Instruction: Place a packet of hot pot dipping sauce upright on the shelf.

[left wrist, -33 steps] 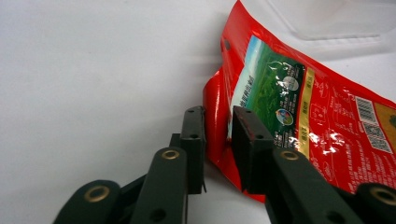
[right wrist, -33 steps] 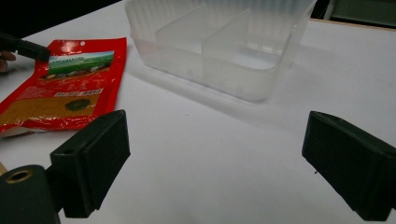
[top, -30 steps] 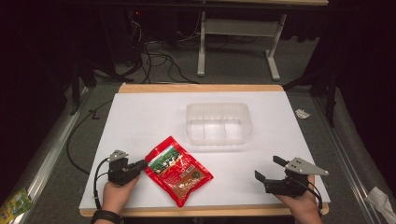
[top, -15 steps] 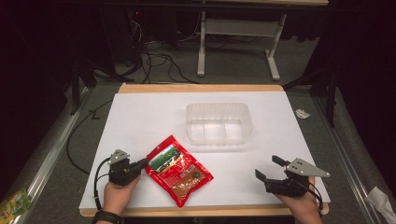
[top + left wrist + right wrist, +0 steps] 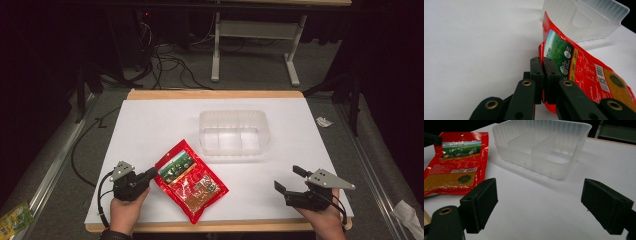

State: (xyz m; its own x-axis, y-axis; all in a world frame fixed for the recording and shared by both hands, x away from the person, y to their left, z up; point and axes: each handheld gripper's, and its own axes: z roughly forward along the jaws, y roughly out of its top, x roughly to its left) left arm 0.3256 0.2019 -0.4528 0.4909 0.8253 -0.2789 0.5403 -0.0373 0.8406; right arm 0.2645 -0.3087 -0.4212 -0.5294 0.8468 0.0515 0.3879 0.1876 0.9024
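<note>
The edge of a flat red foil snack pouch [image 5: 584, 72], lying just before the clear divided plastic tray [image 5: 235, 131], is pinched by the left gripper [image 5: 543, 67]; the right gripper [image 5: 539, 202] is held spread wide.

Black left claw [image 5: 543, 65] with brass rivets, grey plate, trailing black cable.

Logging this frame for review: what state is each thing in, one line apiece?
Red pouch: sealed, lying on the table, its left edge pinched by the left tool.
Clear container: upright, empty, two dividers inside, apart from the pouch.
Left tool: shut on the pouch's edge.
Right tool: jaws wide open, holding nothing, pointed toward the container.
White table: bears the pouch and the container.
</note>
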